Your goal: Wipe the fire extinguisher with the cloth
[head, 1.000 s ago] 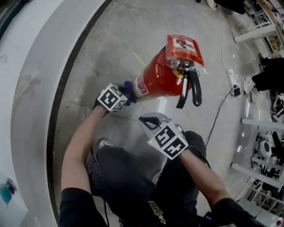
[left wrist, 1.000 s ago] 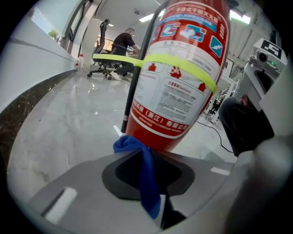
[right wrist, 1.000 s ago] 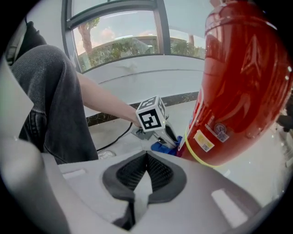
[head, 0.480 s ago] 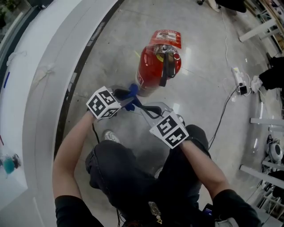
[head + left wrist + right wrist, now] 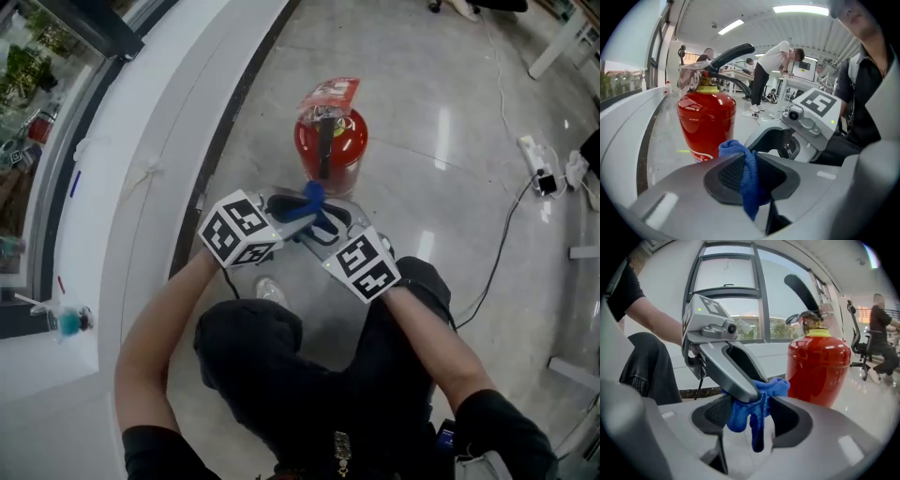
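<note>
1. On the polished grey floor, close beside a curved white ledge, the red fire extinguisher stands upright. Its black lever runs across the top and a clear-sleeved tag hangs at its neck.
2. Both grippers meet on the near side of it, above the person's dark-trousered knees. In each gripper view the red cylinder rises beyond the jaw tips.
3. The left gripper has its jaws clenched on the blue cloth. A bunch of cloth sticks out past the tips and a narrow tail hangs below the dark pads. These jaws have just been opening a little, yet the cloth sits pinched between them.
4. The right gripper has its jaws released and standing wide apart, having just been opening. The cloth hangs in the gap between them, and the tip of the left gripper's jaws reaches in from the upper left with the cloth in its hold. The right pads do not press on the fabric.
5. A white power strip and a dark cable lie on the floor well to the right.
6. Farther back in the room, the left gripper view shows other people, one of them bending forward.
</note>
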`<state>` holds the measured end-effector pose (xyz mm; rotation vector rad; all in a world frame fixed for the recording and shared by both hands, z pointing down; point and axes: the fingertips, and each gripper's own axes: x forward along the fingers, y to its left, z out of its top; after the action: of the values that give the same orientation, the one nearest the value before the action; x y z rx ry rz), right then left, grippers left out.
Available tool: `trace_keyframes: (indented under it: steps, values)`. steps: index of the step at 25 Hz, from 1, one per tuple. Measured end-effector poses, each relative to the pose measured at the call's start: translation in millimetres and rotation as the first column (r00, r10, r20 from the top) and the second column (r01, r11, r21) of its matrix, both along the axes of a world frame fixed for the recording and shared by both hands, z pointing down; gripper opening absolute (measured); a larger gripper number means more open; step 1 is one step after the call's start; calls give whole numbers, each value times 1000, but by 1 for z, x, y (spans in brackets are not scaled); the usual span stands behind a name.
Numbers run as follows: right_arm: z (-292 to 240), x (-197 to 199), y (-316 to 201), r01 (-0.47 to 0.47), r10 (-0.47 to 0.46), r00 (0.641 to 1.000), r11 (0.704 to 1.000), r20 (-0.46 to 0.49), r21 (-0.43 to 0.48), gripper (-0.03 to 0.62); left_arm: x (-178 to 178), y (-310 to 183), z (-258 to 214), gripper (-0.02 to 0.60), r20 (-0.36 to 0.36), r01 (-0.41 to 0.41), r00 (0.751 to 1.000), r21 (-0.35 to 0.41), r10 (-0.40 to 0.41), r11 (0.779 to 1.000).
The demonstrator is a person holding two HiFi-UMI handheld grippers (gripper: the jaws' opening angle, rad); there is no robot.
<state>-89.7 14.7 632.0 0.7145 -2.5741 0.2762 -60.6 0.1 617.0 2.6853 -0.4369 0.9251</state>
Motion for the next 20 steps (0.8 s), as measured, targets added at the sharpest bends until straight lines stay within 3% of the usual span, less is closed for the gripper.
trace_keyframes:
  steps: [4,6,7,12,16,20]
  values:
    - [-5,20,1,3,-2,999,999,-36,32,233,30,7,-28,67,-50,56,997,-59,-59,997]
    - [-9,33,0,-19,20,999,999,-27,51,89,47,15,-36,80,-42,48,998,-35,-50,998]
    - [-12,38,0,-30,30,1000,998,-4,51,76,54,18,-38,91,-22,39,999,-9,-39,999]
    - [-7,59,-2,-35,34,999,999,16,35,61,48,14,-34,49,57,83,995,63,-87,995]
    - [-5,87,-11,-87,87,996,996,24,35,61,26,10,-35,103,92,147,984,91,-155,985]
    - [-33,108,-31,-157,148,985,983,93,94,61,12,1,-32,107,128,230,960,147,-249,962]
